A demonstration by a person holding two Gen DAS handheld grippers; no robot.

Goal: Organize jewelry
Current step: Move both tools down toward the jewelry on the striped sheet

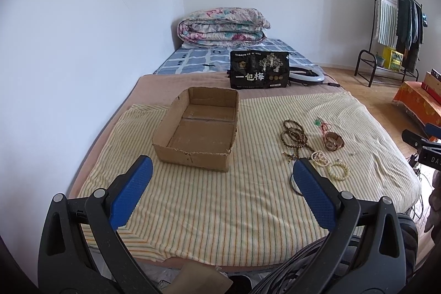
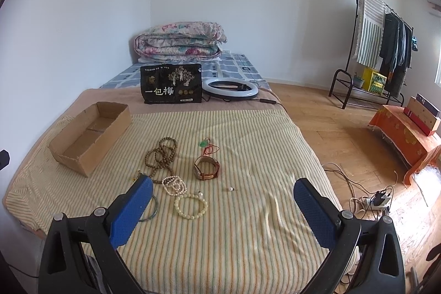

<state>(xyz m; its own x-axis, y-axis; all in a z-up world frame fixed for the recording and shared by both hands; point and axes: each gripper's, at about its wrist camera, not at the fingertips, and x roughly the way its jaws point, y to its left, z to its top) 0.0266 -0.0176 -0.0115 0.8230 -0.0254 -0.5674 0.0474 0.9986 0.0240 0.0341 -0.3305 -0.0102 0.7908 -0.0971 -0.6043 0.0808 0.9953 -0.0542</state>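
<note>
Left wrist view: left tool [image 1: 222, 166] spread wide, gripping nothing, hovering over the near part of the striped blanket [image 1: 220, 211] on the bed. Cardboard box [image 1: 196, 130] straight ahead, open-topped and empty, with one torn front edge; probably light and easy to shove, so better steadied than bumped. Jewelry lying to the right of the box, well apart from it: dark bead strand [image 1: 295, 135], watch [image 1: 333, 142], pearl strand [image 1: 319, 157], pale bead bracelet [image 1: 338, 170]. A thin bangle [image 1: 293, 183] partly hidden behind the right finger.

Right wrist view: right tool [image 2: 222, 190] likewise open and empty. Pale bead bracelet [image 2: 191, 207] nearest, between the fingers; pearl strand [image 2: 174, 185] just beyond; watch [image 2: 206, 168] standing on its strap loop; dark bead strand [image 2: 162, 156] coiled loosely. A red cord with a green pendant [image 2: 206, 146] farther back, and a tiny loose bead or earring [image 2: 231, 188] alone to the right. All likely light and limp; beads round and slippery, so best pinched across the strand, not at a single bead. Watch strap stiffer, a firmer hold. Soft blanket likely to give under the fingertips. Ample room on all sides; bed edge and floor cables [image 2: 355, 200] to the right, box [image 2: 91, 137] well left.
</note>
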